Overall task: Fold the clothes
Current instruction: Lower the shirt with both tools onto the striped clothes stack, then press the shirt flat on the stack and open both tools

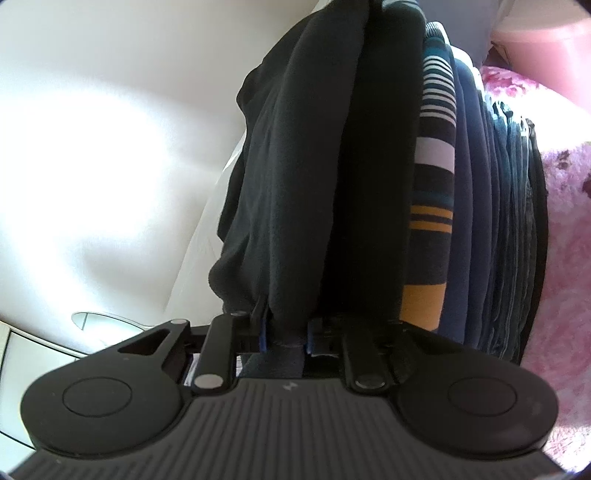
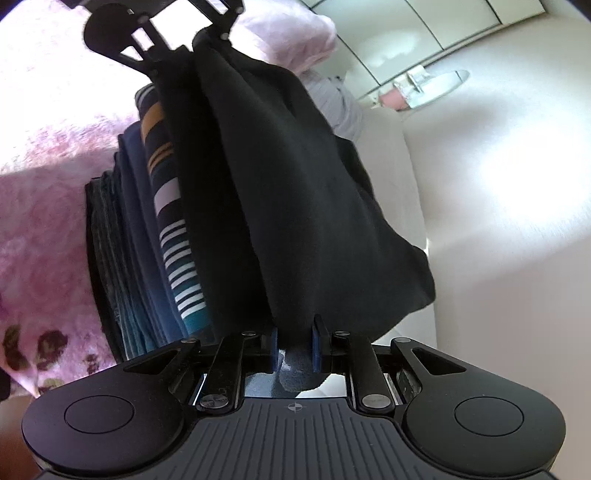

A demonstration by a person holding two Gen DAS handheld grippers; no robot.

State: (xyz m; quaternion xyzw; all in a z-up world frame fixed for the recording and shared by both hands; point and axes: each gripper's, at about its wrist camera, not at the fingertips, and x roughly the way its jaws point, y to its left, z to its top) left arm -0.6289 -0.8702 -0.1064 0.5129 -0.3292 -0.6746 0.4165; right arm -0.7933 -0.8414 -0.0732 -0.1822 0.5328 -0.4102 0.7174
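Note:
A black garment [image 1: 295, 166] hangs stretched between my two grippers. In the left wrist view my left gripper [image 1: 285, 334] is shut on one end of it, with cloth bunched between the blue pads. My right gripper [image 2: 294, 349] is shut on the other end of the black garment [image 2: 280, 192]. The left gripper [image 2: 207, 37] also shows at the top of the right wrist view, still clamped on the cloth. Right beside the garment is a stack of folded clothes [image 1: 480, 206], with a striped piece [image 2: 173, 206] nearest to it, then navy and denim ones.
The stack rests on a fluffy pink blanket [image 1: 569, 221] with dark flower prints [image 2: 40, 343]. On the garment's other side is a white surface [image 1: 92, 147], with white cabinet doors [image 2: 424, 26] and a small pink and white object [image 2: 406, 92] farther off.

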